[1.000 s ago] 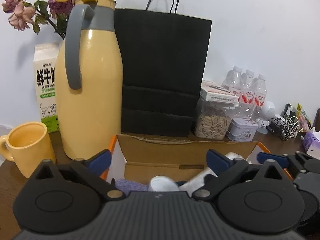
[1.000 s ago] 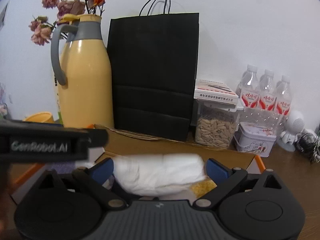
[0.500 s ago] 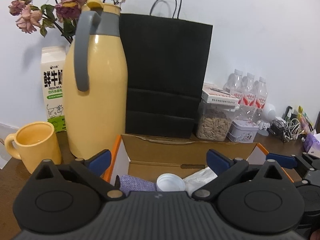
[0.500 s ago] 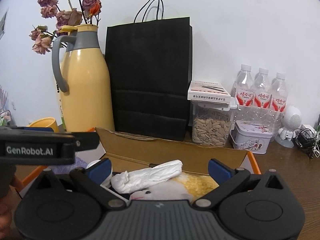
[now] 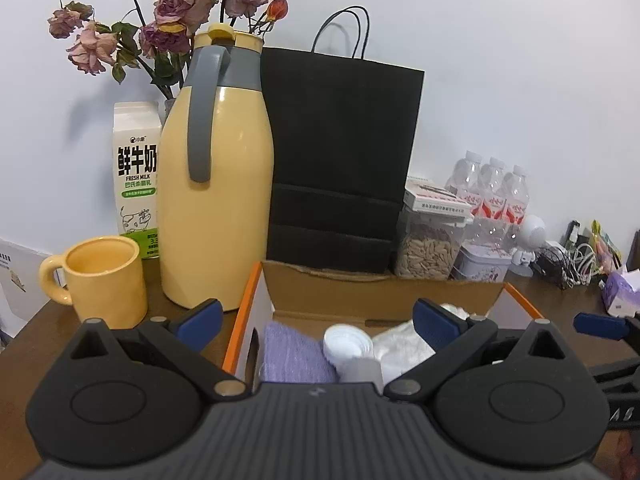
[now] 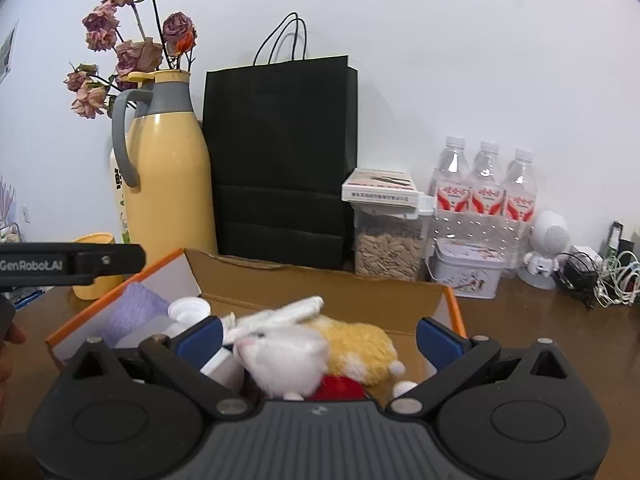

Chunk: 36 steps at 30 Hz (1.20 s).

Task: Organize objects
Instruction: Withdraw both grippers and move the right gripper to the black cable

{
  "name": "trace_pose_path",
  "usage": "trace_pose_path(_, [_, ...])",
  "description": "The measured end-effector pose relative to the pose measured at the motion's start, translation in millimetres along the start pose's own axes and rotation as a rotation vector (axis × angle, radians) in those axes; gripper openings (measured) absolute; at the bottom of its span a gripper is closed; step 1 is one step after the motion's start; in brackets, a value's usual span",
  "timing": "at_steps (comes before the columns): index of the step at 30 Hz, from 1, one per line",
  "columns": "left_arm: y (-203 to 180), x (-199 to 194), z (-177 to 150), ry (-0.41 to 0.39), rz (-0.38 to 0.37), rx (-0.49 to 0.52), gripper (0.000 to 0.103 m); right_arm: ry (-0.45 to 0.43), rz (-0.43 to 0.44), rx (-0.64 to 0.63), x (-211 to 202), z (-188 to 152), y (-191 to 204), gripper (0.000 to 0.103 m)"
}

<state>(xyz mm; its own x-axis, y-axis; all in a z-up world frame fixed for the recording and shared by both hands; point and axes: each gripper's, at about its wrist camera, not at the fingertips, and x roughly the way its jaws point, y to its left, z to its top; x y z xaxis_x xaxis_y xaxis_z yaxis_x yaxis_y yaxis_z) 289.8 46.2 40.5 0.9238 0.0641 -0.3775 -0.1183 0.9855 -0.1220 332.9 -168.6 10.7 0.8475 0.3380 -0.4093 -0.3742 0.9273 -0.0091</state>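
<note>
Right tool [image 6: 318,338] spread, empty, above cardboard box [image 6: 320,280]; plush rabbit [image 6: 304,352] directly below between fingers. Left tool [image 5: 318,320] spread, farther off.

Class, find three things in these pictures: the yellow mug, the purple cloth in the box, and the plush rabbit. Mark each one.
yellow mug [image 5: 105,285]: left wrist view, front of its body.
purple cloth [image 5: 294,354]: left wrist view, middle of the fabric.
plush rabbit [image 6: 288,354]: right wrist view, its white head.

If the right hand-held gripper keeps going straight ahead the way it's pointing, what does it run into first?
Most likely the white and yellow plush toy lying in the cardboard box, right between the open fingers of the right hand-held gripper. Depth is hard to judge here.
</note>
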Motion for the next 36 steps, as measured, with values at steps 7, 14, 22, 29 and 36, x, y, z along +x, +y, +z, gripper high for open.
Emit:
trace_pose_path(7, [-1,-24,-18,0.011,-0.014,0.021,0.103,0.010,-0.013,-0.013,-29,-17,-7,0.103])
trace_pose_path(14, [-15,-48,-45,0.044,-0.046,0.065,0.103,0.036,-0.028,-0.004,-65,-50,-15,0.103])
trace_pose_path(22, [-27,-62,-79,0.113,-0.059,0.132,0.103,0.162,-0.054,-0.007,-82,-97,-26,0.103])
trace_pose_path(29, [-29,-72,-98,0.157,-0.047,0.143,0.103,0.184,-0.051,-0.002,-84,-112,-27,0.099])
trace_pose_path(36, [-30,-74,-110,0.196,-0.040,0.154,0.103,0.201,-0.042,0.007,-75,-113,-27,0.086])
